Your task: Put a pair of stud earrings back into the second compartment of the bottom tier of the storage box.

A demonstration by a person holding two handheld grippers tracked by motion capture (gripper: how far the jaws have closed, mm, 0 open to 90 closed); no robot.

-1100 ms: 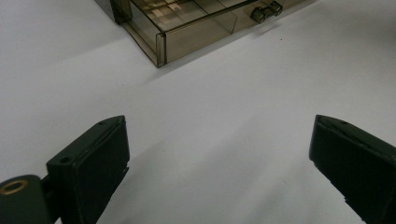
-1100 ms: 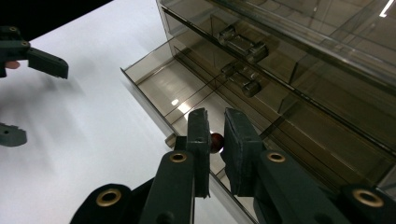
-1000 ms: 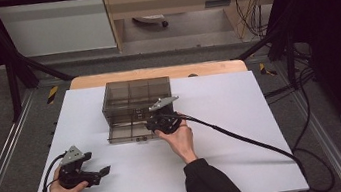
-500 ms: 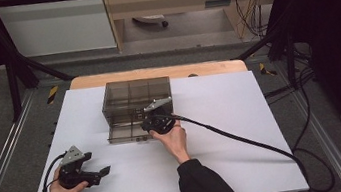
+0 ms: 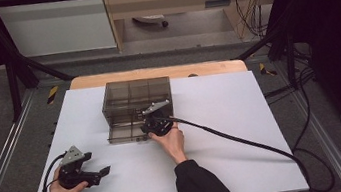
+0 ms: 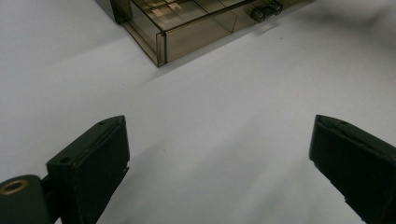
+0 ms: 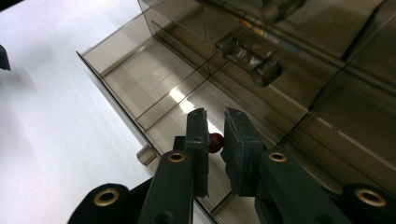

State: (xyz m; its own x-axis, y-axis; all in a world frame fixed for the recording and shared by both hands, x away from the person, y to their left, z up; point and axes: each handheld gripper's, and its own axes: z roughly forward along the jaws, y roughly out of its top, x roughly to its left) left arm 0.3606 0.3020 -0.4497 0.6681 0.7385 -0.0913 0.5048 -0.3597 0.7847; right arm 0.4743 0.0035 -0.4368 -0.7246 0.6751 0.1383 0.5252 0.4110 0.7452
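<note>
A smoky see-through drawer cabinet (image 5: 136,97) stands at the table's back middle, its bottom drawer (image 5: 124,133) pulled out. My right gripper (image 5: 154,124) hangs over that drawer's right end. In the right gripper view the right gripper (image 7: 215,126) is shut on a small dark red ball (image 7: 216,143), held just above the drawer floor (image 7: 154,93). A closed drawer's knob (image 7: 250,58) sits above it. My left gripper (image 5: 100,175) rests on the table at the front left, its jaws wide apart with nothing between them (image 6: 219,158), pointing toward the drawer's corner (image 6: 161,46).
The white tabletop (image 5: 242,116) spreads to the right of the cabinet. A thick black cable (image 5: 245,141) trails from the right gripper across it to the floor. A wooden strip (image 5: 205,67) runs along the table's far edge.
The right hand has moved a little left and down, bringing its gripper lower over the open drawer. The left hand has stayed put.
</note>
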